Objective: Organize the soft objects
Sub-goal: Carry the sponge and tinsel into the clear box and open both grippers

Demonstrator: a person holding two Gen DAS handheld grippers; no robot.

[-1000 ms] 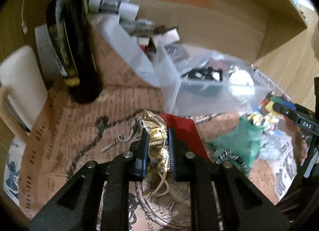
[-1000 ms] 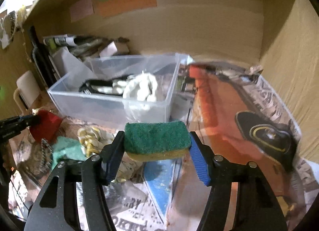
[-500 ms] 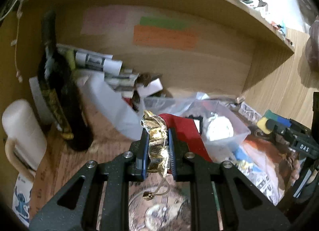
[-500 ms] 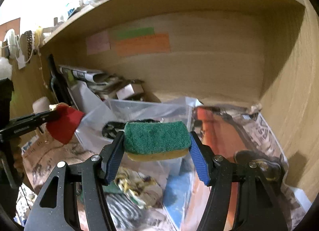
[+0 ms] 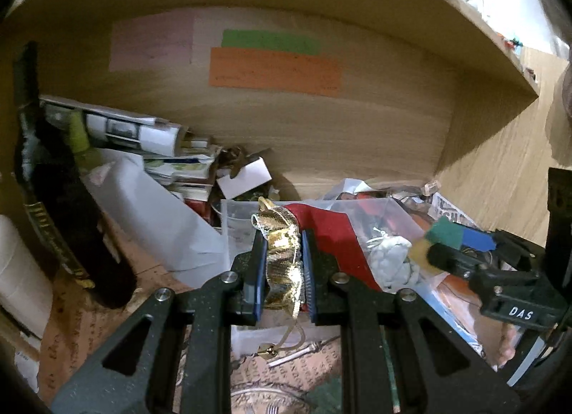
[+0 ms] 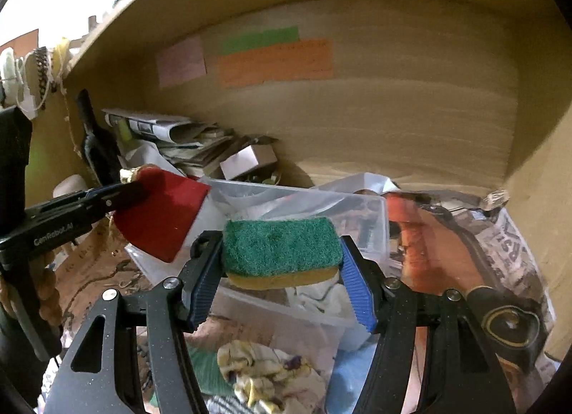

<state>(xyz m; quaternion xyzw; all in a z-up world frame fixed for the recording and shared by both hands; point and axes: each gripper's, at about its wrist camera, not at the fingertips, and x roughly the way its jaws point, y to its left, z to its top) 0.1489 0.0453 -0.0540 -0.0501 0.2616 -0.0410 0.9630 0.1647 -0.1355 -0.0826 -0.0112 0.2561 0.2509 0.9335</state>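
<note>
My left gripper [image 5: 284,264] is shut on the gold trim of a red fabric pouch [image 5: 330,232] and holds it in the air over the near-left part of a clear plastic bin [image 5: 237,221]. My right gripper [image 6: 282,267] is shut on a green-and-yellow sponge [image 6: 282,248], held above the bin's [image 6: 375,214] front. The right gripper with its sponge [image 5: 443,235] shows at the right of the left wrist view. The left gripper with the pouch [image 6: 161,214] shows at the left of the right wrist view. White cloth [image 5: 391,260] lies in the bin.
A dark bottle [image 5: 60,207] and a white mug [image 5: 18,278] stand at the left. Rolled papers [image 5: 128,128] and a small box [image 6: 248,160] sit against the back wall. A crumpled cloth [image 6: 264,371] lies in front of the bin. Newspaper [image 6: 507,246] covers the shelf at the right.
Both grippers have risen from the shelf surface and moved over the clear bin, still holding the pouch and the sponge.
</note>
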